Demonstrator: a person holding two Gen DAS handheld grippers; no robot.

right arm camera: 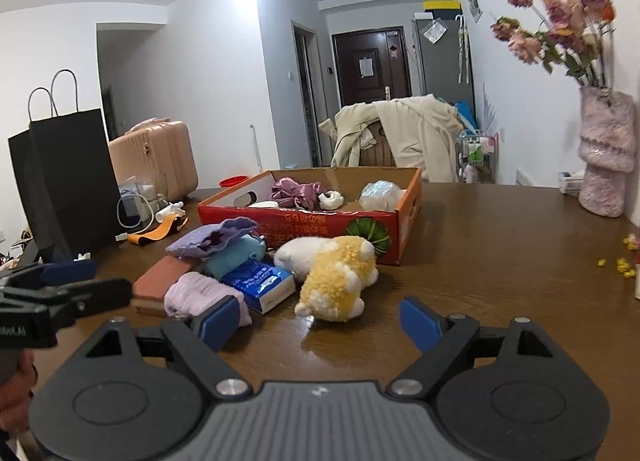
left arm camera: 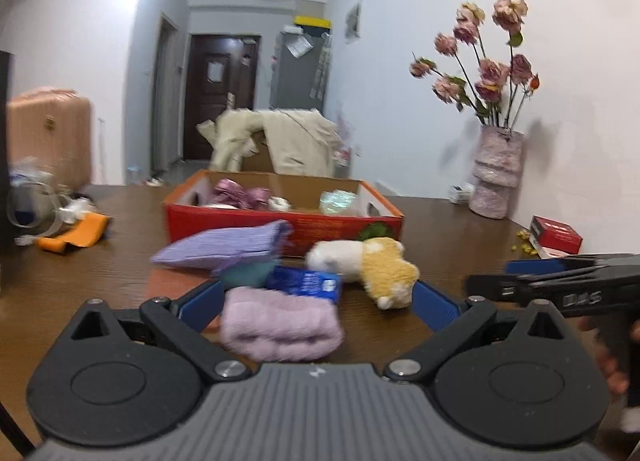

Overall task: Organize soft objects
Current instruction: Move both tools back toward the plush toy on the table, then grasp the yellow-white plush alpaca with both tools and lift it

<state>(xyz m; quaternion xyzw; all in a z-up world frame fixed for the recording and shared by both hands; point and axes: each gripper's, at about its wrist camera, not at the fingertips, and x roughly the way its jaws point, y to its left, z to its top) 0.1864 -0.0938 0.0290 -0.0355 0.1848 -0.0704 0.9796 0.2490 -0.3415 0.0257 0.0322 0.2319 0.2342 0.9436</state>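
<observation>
My left gripper stands with its jaws spread wide, nothing pressed between the blue pads. A folded pink fluffy cloth lies on the tabletop between the jaws, nearer the left pad, but I cannot tell whether it touches either one. Just beyond it sits a blue tissue pack, with a teal cloth beside that and a lilac knitted pouch farther out to the left. Ahead and slightly right of these jaws lies a yellow and white plush toy on its side.

My right gripper also has its jaws open and empty. The plush toy lies just past them, a little left of centre, apart from both pads. The pink cloth is at my left pad, partly hidden behind it, with the tissue pack close beyond, and a reddish flat block to the left of that.

Farther out from both pairs of jaws stands a red cardboard box, open-topped, holding a purple satin bundle, a small white item and a clear crumpled bag. Far to the right a fuzzy pink vase with dried roses stands by the wall.
</observation>
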